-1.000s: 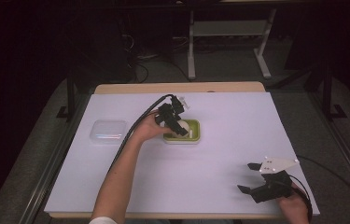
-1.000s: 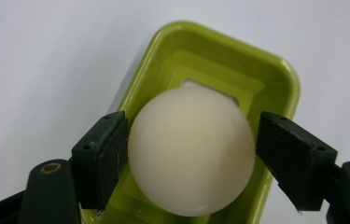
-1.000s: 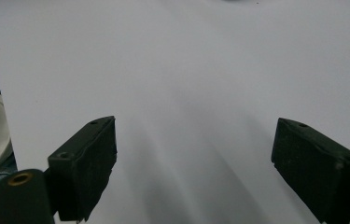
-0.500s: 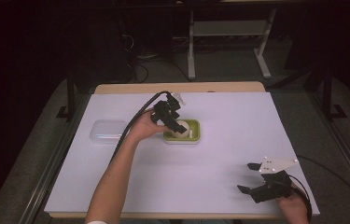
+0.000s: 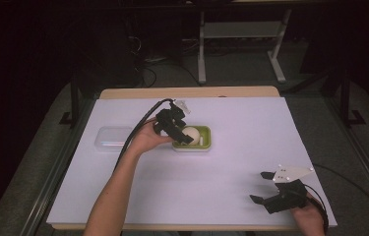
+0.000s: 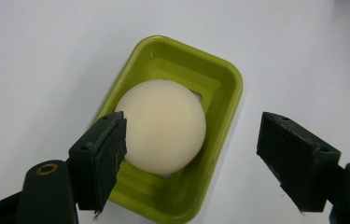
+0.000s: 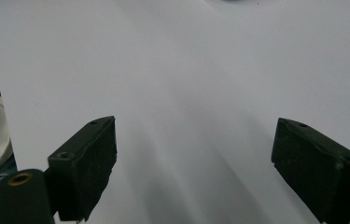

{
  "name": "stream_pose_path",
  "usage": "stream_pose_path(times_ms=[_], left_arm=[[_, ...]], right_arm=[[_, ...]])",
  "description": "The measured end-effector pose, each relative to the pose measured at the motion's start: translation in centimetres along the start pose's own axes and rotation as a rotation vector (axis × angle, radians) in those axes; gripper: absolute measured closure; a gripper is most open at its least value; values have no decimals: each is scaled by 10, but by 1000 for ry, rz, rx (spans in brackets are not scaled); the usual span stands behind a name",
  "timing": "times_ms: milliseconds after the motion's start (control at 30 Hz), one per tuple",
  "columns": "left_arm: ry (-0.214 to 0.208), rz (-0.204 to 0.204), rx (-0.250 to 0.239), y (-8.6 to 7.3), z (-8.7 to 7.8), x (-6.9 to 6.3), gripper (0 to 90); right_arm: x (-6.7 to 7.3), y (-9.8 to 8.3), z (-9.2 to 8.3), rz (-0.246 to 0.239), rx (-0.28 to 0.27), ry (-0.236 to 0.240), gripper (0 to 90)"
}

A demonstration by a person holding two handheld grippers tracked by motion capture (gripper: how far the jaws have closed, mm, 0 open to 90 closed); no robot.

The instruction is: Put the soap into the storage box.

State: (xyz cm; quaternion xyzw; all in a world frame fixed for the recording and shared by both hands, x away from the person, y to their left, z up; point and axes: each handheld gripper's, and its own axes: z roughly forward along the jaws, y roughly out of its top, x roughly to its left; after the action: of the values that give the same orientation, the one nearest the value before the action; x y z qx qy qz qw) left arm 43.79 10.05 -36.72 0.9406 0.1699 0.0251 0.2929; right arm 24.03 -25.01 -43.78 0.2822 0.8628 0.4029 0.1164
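My left tool [image 6: 189,161] hangs released over the green tray [image 6: 219,74], its round cream ball [image 6: 163,123] sitting between the jaws.

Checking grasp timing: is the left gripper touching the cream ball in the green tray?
Cannot tell. In the left gripper view the left gripper is open; one jaw overlaps the cream ball in the green tray, showing neither contact nor gap.

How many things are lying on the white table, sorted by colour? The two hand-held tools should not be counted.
Green: 1, the tray
Cream: 1, the round soap in the tray
Clear: 1, the lid
Total: 3
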Motion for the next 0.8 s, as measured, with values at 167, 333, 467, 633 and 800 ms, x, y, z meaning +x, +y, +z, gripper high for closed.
stream_pose_path(times_ms=[167, 333, 467, 633, 800], left_arm=[[1, -6, -20, -5, -3, -7, 237], [-4, -22, -26, -12, -8, -10, 236], [6, -26, -45, -15, -15, -12, 236], [13, -21, -49, -18, -21, -18, 237], [22, -16, -54, -27, -27, -26, 236]], right_arm=[[1, 0, 1, 10, 2, -1, 133], [0, 0, 1, 14, 3, -5, 133], [0, 0, 2, 16, 8, -2, 134], [0, 1, 0, 22, -1, -12, 133], [-1, -1, -2, 31, -3, -15, 133]])
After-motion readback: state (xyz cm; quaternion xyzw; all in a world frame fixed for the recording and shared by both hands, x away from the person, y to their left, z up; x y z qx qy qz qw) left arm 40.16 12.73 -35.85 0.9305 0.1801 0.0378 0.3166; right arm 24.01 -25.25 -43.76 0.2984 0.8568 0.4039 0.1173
